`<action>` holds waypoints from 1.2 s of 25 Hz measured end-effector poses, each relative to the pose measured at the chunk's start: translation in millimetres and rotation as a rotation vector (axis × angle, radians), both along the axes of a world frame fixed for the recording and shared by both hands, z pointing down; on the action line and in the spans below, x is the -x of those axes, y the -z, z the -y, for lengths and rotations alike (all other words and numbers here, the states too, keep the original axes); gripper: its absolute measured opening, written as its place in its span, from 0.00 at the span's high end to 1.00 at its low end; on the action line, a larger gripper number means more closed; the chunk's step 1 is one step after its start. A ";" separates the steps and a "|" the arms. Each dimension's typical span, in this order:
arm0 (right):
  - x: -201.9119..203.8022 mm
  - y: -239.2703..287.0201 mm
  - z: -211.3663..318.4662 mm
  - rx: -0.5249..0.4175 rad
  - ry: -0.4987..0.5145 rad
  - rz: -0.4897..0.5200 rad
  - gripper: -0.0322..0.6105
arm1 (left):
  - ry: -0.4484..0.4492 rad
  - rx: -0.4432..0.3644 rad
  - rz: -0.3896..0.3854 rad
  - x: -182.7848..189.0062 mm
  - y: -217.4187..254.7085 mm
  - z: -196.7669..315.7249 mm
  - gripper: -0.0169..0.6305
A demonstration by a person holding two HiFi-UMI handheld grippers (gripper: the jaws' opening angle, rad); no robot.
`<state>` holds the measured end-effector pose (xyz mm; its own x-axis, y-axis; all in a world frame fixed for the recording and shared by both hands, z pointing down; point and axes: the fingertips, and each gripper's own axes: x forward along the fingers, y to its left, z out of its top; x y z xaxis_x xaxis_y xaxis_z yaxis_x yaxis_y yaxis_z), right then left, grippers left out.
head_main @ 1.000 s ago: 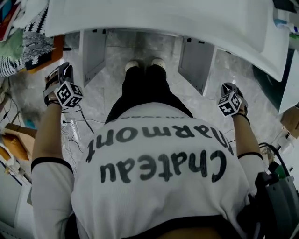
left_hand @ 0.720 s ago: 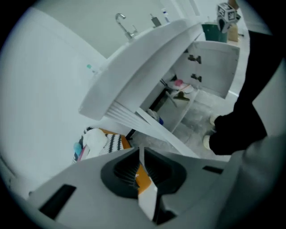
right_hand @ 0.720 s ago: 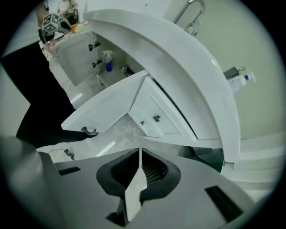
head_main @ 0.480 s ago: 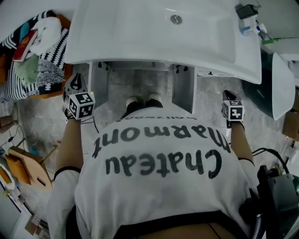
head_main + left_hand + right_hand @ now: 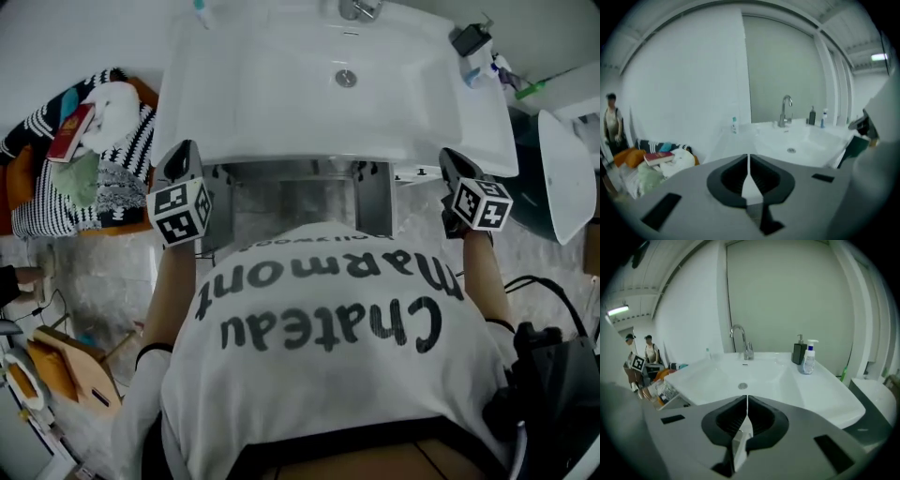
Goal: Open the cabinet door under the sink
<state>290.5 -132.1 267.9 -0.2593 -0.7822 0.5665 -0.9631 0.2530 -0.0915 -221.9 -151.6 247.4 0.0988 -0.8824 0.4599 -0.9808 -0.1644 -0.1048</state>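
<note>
The white sink [image 5: 328, 84] fills the top of the head view. Beneath it the cabinet [image 5: 291, 202] stands open, its inside showing, and the right door [image 5: 375, 197] is swung outward. My left gripper [image 5: 183, 161] hangs at the sink's front left corner, shut with nothing in it. At the front right corner my right gripper [image 5: 452, 167] is likewise shut and empty. In the left gripper view the closed jaws [image 5: 748, 161] point over the basin [image 5: 797, 145] and faucet [image 5: 786, 110]. The right gripper [image 5: 747, 404] faces the basin [image 5: 740, 376] and its drain.
A heap of striped cloth and clothes [image 5: 84, 159] with a red book [image 5: 70, 131] lies left of the sink. Soap bottles [image 5: 806, 355] stand on the sink's right side. A dark bin with a white lid [image 5: 562, 169] is at the right. People stand far off [image 5: 647, 350].
Both grippers rose from beside the open cabinet doors to the level of the sink's rim and rolled upright. The head view lifted, bringing the whole sink into sight.
</note>
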 end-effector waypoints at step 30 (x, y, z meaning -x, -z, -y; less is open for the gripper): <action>249.1 25.5 35.5 0.091 0.370 0.354 0.93 | -0.327 0.014 -0.427 -145.9 41.4 2.5 0.95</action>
<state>41.3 -167.6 242.4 -0.6976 -0.5533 0.4553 -0.7165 0.5468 -0.4332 -75.9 -154.1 206.1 0.5481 -0.7685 0.3301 -0.8332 -0.4670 0.2961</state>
